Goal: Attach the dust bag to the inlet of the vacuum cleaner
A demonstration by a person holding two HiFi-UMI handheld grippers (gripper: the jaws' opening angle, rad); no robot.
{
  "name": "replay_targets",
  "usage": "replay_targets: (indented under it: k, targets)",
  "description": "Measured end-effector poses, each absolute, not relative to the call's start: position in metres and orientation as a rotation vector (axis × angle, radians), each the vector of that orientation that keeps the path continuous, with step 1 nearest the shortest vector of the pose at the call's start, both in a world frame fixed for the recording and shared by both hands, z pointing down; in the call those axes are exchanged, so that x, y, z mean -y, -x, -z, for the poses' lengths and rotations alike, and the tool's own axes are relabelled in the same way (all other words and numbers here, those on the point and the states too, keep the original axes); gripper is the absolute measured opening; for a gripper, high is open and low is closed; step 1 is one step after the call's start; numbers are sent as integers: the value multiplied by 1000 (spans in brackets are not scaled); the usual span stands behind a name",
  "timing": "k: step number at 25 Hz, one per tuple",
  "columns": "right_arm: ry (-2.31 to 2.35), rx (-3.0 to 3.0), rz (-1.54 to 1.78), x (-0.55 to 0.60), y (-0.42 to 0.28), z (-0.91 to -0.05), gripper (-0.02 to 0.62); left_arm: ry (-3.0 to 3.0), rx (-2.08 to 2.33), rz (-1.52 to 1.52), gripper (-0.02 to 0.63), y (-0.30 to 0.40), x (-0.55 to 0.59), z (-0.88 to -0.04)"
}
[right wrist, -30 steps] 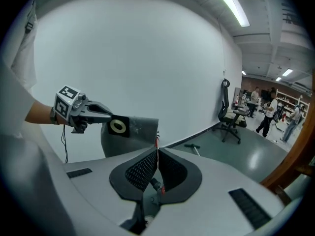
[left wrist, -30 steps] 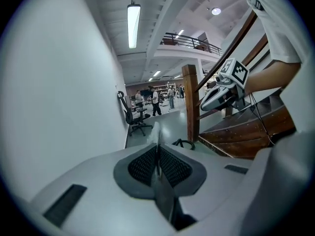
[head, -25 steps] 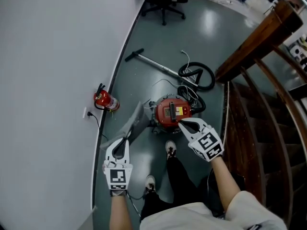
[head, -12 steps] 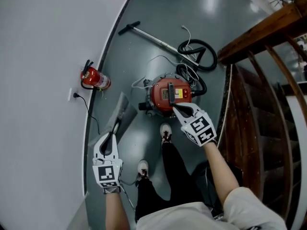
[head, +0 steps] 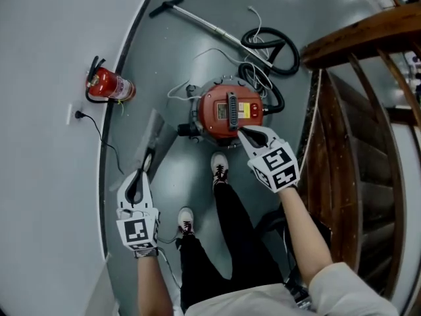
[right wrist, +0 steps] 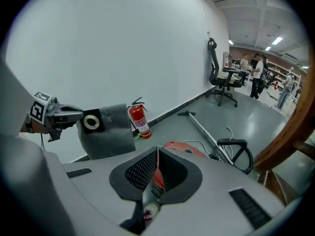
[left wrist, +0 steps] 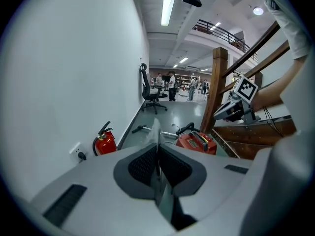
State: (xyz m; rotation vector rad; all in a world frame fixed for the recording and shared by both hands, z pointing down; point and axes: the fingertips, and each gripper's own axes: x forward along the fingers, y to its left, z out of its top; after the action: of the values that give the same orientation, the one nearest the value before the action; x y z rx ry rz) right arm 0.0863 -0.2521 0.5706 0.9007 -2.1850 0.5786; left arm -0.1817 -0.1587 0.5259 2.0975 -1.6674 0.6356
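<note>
Nearby, fire extinguisher (head: 108, 87) and wand (head: 204, 24) around red vacuum cleaner (head: 227, 110).

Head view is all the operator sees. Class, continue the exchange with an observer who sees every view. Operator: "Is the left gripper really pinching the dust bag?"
Observer: Yes. The left gripper shows, in its own view, jaws closed on the bag's thin edge.
Operator: Where is the bag's opening?
Observer: The right gripper view shows a round hole in a black collar, on the side facing the right gripper.
Operator: Does the right gripper hold anything?
Observer: I see nothing held. Its jaws are shut, and only the red vacuum shows through the slit.
</note>
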Motion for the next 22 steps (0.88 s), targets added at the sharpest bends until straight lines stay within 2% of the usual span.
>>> replay_targets:
  k: [22]
  targets:
    - [-879,2150,-689,283,-113,-640,41,-1993,1635,-624,20,163,199,-671]
